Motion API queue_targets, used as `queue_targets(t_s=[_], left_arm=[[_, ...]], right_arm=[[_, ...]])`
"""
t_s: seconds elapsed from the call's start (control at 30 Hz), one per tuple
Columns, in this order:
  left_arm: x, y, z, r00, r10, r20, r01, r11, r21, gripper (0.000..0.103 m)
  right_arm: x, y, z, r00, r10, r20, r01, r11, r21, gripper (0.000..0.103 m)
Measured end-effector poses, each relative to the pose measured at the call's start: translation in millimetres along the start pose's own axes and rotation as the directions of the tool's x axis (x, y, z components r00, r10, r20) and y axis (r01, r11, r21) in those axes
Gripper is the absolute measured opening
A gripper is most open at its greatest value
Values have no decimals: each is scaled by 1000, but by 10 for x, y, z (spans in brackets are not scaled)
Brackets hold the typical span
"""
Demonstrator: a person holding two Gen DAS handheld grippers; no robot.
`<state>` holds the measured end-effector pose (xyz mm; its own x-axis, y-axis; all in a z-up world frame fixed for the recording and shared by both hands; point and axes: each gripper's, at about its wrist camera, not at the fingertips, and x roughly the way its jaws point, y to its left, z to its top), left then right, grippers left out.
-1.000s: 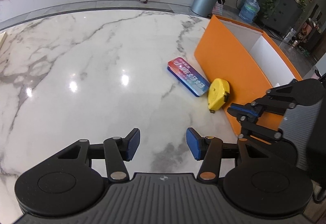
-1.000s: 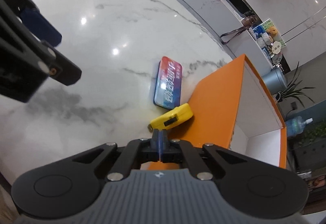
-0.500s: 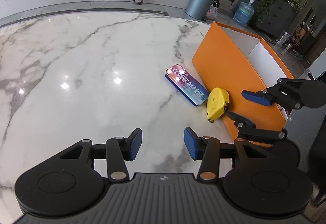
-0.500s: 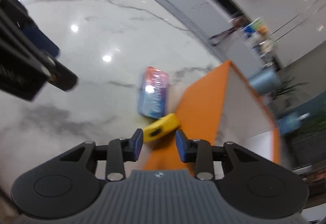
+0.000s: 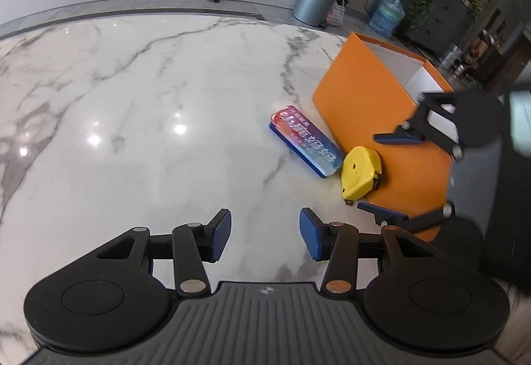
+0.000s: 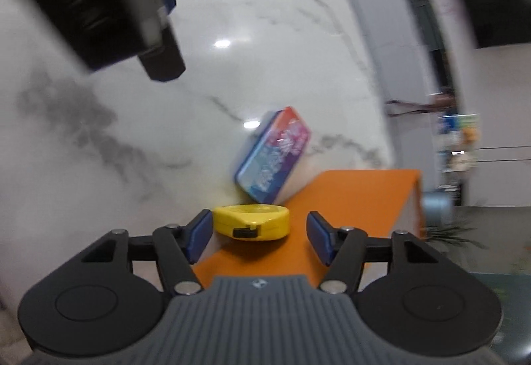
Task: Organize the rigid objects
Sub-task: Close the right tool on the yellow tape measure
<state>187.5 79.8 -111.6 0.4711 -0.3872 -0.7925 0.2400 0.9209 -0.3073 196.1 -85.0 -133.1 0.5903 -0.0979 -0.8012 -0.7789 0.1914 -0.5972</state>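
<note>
Glossy veined marble tabletop mirrors the lights. On it: a shiny printed tin, a smooth yellow plastic tape measure, a matt orange cardboard box.

Right gripper now spread wide, where a second ago its blue pads met in a closed line, and half a second ago stood only partly parted. Yellow tape measure now framed just ahead of and between those open fingers, closer in than before, against the orange box. From the left wrist view, right gripper raised and swung over the box wall, one finger above the tape measure, one below.
</note>
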Motion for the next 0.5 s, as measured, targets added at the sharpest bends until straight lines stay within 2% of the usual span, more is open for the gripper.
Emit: queue_targets(t_s=[0.13, 0.27, 0.3, 0.33, 0.5], left_arm=[[45, -62, 32, 1000, 13, 9, -13, 999, 48, 54], [112, -67, 20, 1000, -12, 22, 12, 999, 40, 54], [132, -56, 16, 1000, -22, 19, 22, 999, 34, 54], [149, -39, 15, 999, -30, 18, 30, 999, 27, 53], [190, 31, 14, 999, -49, 16, 49, 999, -14, 53]], right_arm=[[99, -222, 53, 989, 142, -35, -143, 989, -24, 61], [235, -369, 95, 973, 219, -68, -222, 974, -46, 61], [265, -406, 105, 968, 240, -75, -244, 969, -49, 58], [300, -424, 116, 964, 254, -83, -259, 964, -59, 55], [419, -399, 170, 943, 309, -127, -321, 942, -97, 55]])
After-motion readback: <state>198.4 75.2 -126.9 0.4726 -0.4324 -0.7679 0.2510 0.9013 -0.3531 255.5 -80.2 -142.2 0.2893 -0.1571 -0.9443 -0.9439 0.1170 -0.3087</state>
